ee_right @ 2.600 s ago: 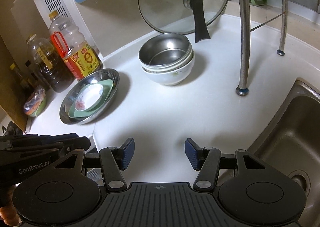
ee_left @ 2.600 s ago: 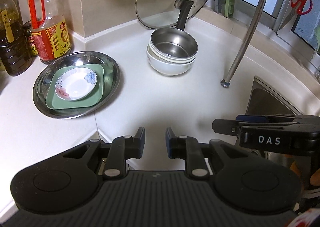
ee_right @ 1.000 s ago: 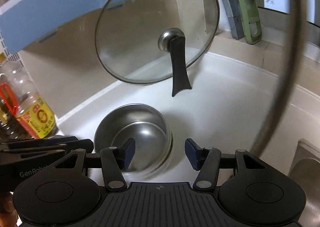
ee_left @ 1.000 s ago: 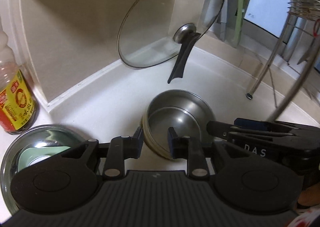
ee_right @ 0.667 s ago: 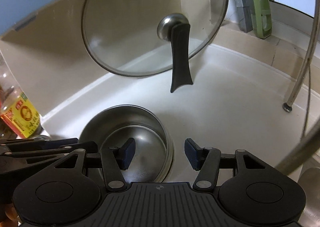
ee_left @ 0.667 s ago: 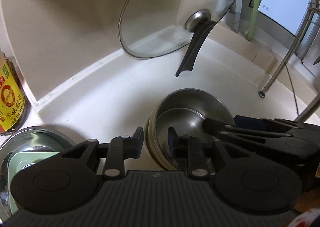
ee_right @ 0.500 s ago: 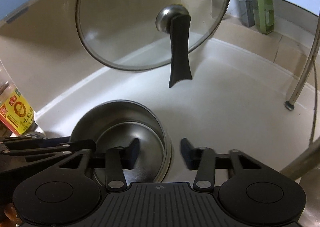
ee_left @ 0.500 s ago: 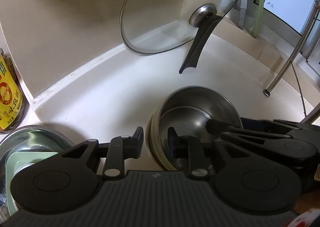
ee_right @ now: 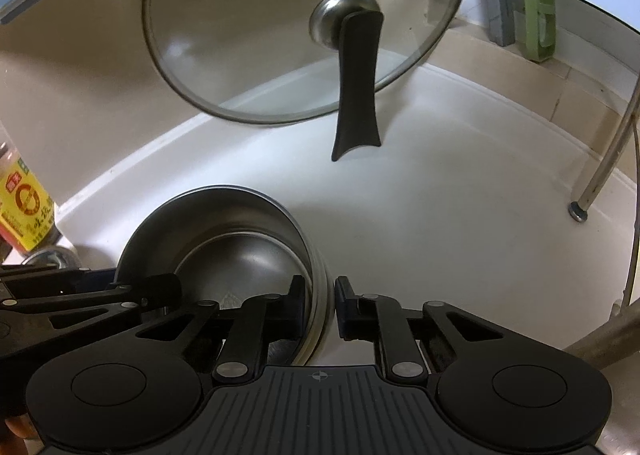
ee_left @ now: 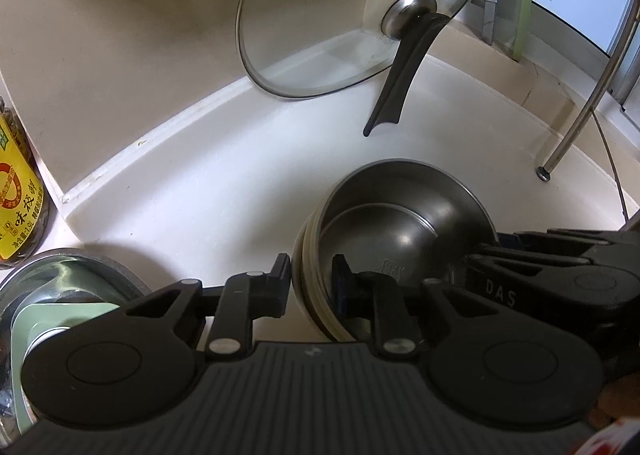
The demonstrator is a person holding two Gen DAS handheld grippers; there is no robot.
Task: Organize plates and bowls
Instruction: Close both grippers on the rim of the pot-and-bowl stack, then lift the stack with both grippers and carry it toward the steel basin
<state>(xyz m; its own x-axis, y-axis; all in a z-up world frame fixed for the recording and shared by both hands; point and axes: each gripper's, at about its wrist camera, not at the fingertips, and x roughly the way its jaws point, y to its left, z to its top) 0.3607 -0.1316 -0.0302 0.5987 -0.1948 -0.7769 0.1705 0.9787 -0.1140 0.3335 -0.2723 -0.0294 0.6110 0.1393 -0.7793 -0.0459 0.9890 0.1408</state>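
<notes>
A stack of bowls sits on the white counter, a steel bowl [ee_left: 404, 231] on top of cream ceramic bowls [ee_left: 306, 275]. My left gripper [ee_left: 311, 283] straddles the stack's left rim, one finger inside and one outside, jaws close on the rim. My right gripper [ee_right: 318, 305] straddles the right rim of the stack [ee_right: 224, 243] the same way, jaws narrowed on it. To the left, a steel plate [ee_left: 76, 271] holds a green dish [ee_left: 52, 319].
A glass pan lid [ee_right: 296, 27] with a black handle leans against the back wall corner. An oil bottle [ee_left: 16, 183] stands at the left. Steel rack legs [ee_left: 588, 95] stand at the right, with a sink edge [ee_right: 600, 335] near.
Both grippers moved forward and down onto the bowl stack's opposite rims. The right jaws have narrowed from wide open onto the rim.
</notes>
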